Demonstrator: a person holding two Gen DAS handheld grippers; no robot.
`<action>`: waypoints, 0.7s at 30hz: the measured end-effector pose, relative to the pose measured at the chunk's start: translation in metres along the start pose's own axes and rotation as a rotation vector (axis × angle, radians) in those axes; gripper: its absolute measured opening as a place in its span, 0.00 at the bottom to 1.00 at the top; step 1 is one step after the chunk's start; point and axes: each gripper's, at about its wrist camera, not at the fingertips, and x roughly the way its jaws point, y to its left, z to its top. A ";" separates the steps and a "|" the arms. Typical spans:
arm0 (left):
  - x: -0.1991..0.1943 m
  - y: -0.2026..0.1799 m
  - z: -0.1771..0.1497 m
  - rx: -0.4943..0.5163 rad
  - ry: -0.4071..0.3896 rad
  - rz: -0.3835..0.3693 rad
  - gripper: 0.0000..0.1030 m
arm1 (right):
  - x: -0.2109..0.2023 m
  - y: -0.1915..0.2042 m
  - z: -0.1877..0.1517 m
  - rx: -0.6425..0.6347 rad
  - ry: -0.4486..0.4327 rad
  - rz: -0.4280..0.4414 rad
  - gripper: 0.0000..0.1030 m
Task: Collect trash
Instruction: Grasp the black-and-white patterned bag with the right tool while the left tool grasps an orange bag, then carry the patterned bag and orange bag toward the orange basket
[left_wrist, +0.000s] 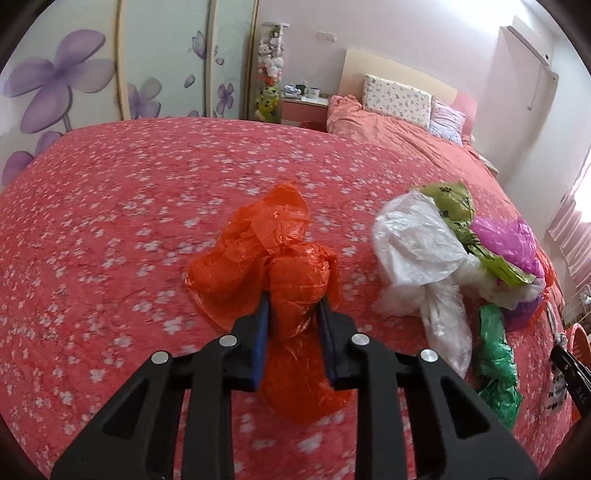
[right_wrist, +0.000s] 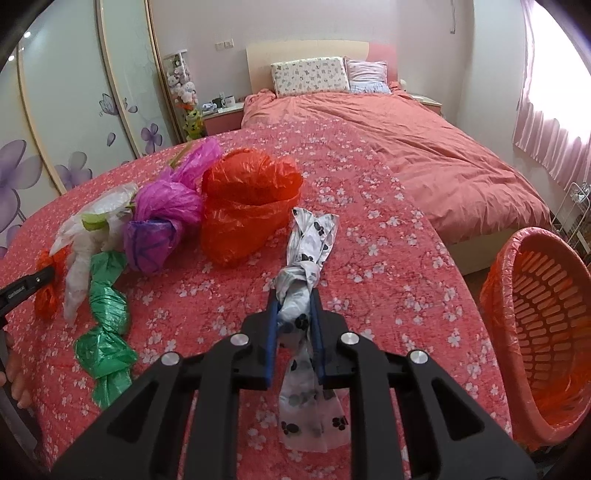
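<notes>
Left tool (left_wrist: 293, 306) is clamped on a knotted orange plastic bag (left_wrist: 273, 258); the bag's upper part spreads over the floral red bedspread (left_wrist: 110, 221) ahead of the fingers, its tail hangs below them. Right tool (right_wrist: 293, 310) is clamped on a twisted white paw-print bag (right_wrist: 308, 258), held over the bedspread's right side, tail dangling under the fingers.

Rest of the trash sits in a cluster between the two tools:
- white translucent bag (left_wrist: 417, 243)
- yellow-green paw-print bag (left_wrist: 454, 206), touching the white one
- magenta bag (right_wrist: 173, 192), against a darker purple bag (right_wrist: 151, 240)
- green knotted bag (right_wrist: 107, 325), nearest the bed's near edge
- a second, bigger orange-red bag (right_wrist: 247, 206), open and puffed, just beside the magenta one

Orange slatted basket (right_wrist: 543, 332) lined with an orange bag stands off the bed's right edge, tilted toward the right wrist camera. Pillows (right_wrist: 310, 75) lie at the headboard end.
</notes>
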 end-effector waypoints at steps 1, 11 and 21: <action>-0.004 0.005 -0.001 -0.009 -0.003 -0.001 0.24 | -0.002 0.000 -0.001 0.002 -0.003 0.002 0.16; -0.043 -0.001 -0.010 0.002 -0.049 -0.038 0.24 | -0.037 -0.005 -0.005 0.007 -0.059 0.014 0.16; -0.079 -0.050 -0.017 0.091 -0.096 -0.131 0.24 | -0.075 -0.025 -0.007 0.035 -0.121 0.015 0.16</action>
